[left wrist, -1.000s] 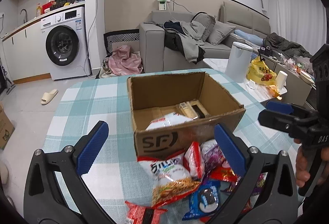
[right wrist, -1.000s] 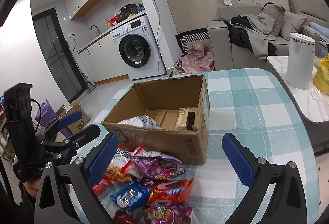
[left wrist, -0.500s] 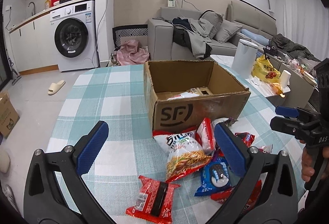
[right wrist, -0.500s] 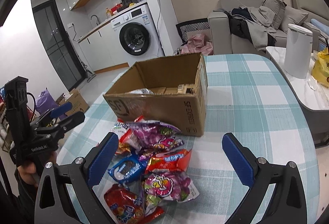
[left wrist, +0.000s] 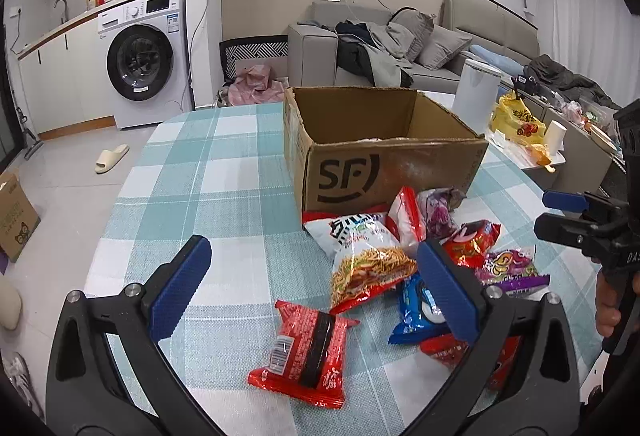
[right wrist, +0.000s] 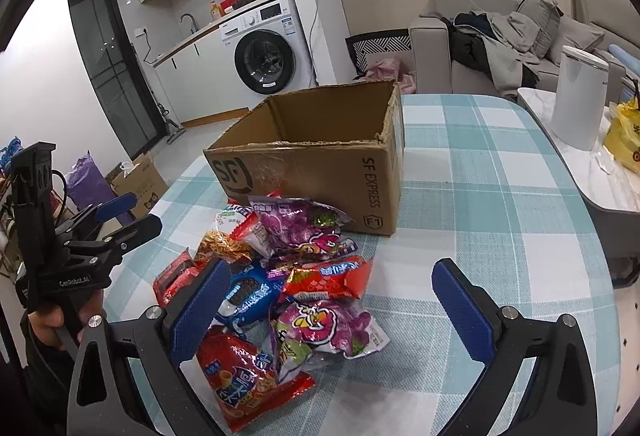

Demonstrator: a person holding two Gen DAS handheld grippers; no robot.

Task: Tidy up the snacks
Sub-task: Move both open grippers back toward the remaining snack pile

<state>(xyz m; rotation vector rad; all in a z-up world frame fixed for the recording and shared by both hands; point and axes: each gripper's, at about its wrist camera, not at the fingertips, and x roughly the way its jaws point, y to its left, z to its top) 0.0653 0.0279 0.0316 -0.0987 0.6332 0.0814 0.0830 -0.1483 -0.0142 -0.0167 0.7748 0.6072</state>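
Observation:
An open cardboard SF box [left wrist: 384, 139] [right wrist: 320, 163] stands on the checked tablecloth. In front of it lies a heap of snack packets: a noodle-snack bag [left wrist: 368, 256], a red packet with a black band [left wrist: 308, 348], a blue cookie pack [left wrist: 416, 308] [right wrist: 244, 296], purple grape-candy bags [right wrist: 304, 224] [right wrist: 328, 324] and a red chip bag [right wrist: 240, 376]. My left gripper [left wrist: 316, 292] hovers open above the red packet, holding nothing. My right gripper [right wrist: 332, 312] hangs open over the purple bags, also holding nothing. Each gripper shows at the edge of the other's view, held by a hand.
The table [left wrist: 208, 171] has bare cloth to the left of the box and to its right [right wrist: 480, 195]. A side table with a white bin [right wrist: 576, 99] and a yellow bag [left wrist: 516, 119] stands to the right. A washing machine [left wrist: 144, 63] and a sofa [left wrist: 400, 47] are behind.
Both grippers have pulled back and down from the box toward the near table edge, so more of the snack heap shows and the box's inside is hidden. Both stayed open.

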